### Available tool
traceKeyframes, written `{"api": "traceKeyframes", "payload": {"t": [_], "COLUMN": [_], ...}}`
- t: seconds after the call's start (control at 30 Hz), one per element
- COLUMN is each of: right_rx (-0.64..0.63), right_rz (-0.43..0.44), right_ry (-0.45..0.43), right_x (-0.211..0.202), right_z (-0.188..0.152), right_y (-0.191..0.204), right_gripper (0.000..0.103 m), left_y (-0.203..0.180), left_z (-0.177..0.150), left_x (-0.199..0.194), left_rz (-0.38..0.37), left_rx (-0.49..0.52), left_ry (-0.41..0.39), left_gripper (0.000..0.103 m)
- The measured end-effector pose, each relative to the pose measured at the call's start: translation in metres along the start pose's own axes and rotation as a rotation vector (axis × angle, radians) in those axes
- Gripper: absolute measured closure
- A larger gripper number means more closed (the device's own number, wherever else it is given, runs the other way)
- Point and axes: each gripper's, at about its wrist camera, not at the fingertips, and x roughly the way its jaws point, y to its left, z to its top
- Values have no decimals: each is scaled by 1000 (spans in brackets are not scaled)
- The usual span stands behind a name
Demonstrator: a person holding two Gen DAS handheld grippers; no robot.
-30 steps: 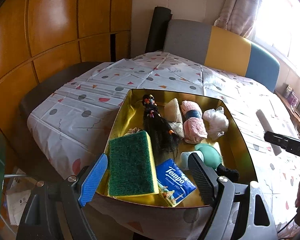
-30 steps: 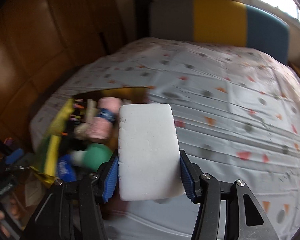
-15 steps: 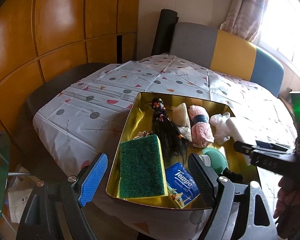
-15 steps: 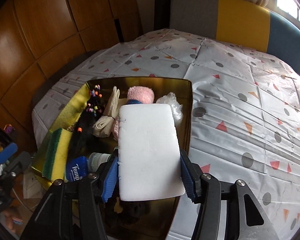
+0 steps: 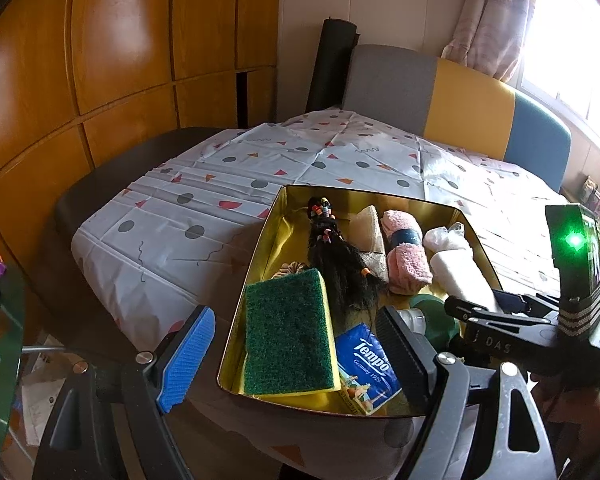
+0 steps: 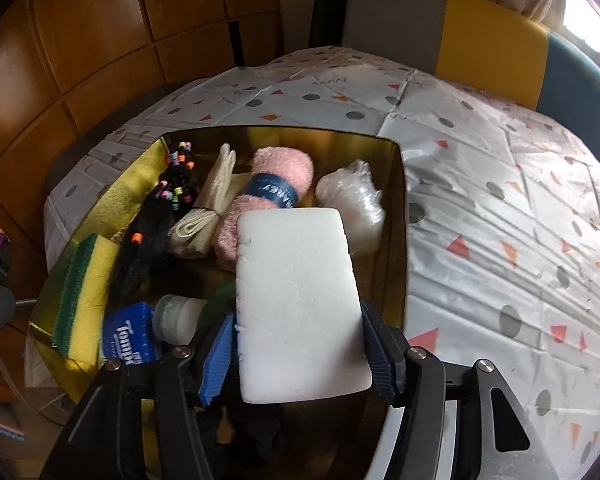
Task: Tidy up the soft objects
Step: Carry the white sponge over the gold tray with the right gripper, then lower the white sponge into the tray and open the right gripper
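Note:
A gold tin (image 5: 364, 196) sits on the dotted tablecloth. It holds a green-and-yellow scouring sponge (image 5: 288, 332), a Tempo tissue pack (image 5: 368, 364), a black beaded hairpiece (image 5: 336, 264), a beige cloth (image 5: 368, 228), a pink towel roll (image 5: 404, 252) and a plastic-wrapped white bundle (image 5: 444, 236). My right gripper (image 6: 296, 344) hangs over the tin's near right part (image 6: 396, 240). A white sponge (image 6: 300, 300) stands between its pads; its jaws are opening, the pads still touching the sponge's sides. My left gripper (image 5: 296, 344) is open at the tin's near end, with nothing held.
A green round-topped bottle (image 6: 180, 316) lies low in the tin beneath the white sponge. A grey, yellow and blue bench back (image 5: 460, 96) lines the table's far side, with wooden panels (image 5: 120, 40) at left. Bare tablecloth (image 6: 500, 220) stretches right of the tin.
My right gripper carried the white sponge from above the tablecloth to over the tin and lower, and its pads eased slightly apart. The left gripper stayed put.

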Motion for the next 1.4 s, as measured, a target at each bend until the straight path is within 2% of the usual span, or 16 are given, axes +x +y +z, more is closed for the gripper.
{"api": "traceKeyframes", "payload": {"t": [0.13,0.2,0.27,0.47,0.53,0.6,0.7,0.77,0.83,0.97,1.03,1.1,1.27,1.4], "right_rx": [1,-25,-39,4,-4,-37,-97,-113,-120,-78,-77,-64,-40,3], "right_rz": [3,4,-10,15,18,31,51,50,7,27,26,34,21,-12], "right_ry": [18,6,-12,-82,-100,-105,-78,-47,-16,-43,-69,-92,-145,-195], "right_x": [6,2,-2,-24,-33,-38,-31,-18,-3,-12,-23,-34,-55,-73], "right_z": [-3,-3,-4,-6,-6,-7,-9,-11,-12,-12,-15,-18,-31,-43], "right_y": [2,7,10,0,-1,4,19,24,25,18,16,14,14,13], "right_gripper": [40,28,22,22,26,44,57,60,60,60,57,45,31,20], "left_y": [-1,-1,-1,1,2,2,0,-1,-2,-3,-4,-4,-8,-11], "left_z": [-1,-1,-1,-3,-5,-5,-5,-3,-2,2,3,3,0,-2], "left_x": [-1,0,0,1,2,3,1,-3,-8,-14,-15,-16,-20,-27], "left_rz": [3,5,5,6,7,7,2,-1,-3,-3,-9,-12,-7,23], "left_rx": [3,4,4,-2,-6,-8,-5,0,3,1,-9,-13,-17,-26], "left_ry": [0,2,1,4,7,10,7,-2,-15,-39,-38,-35,-43,-66], "left_gripper": [19,19,19,19,19,19,19,19,19,19,19,19,19,19]}}
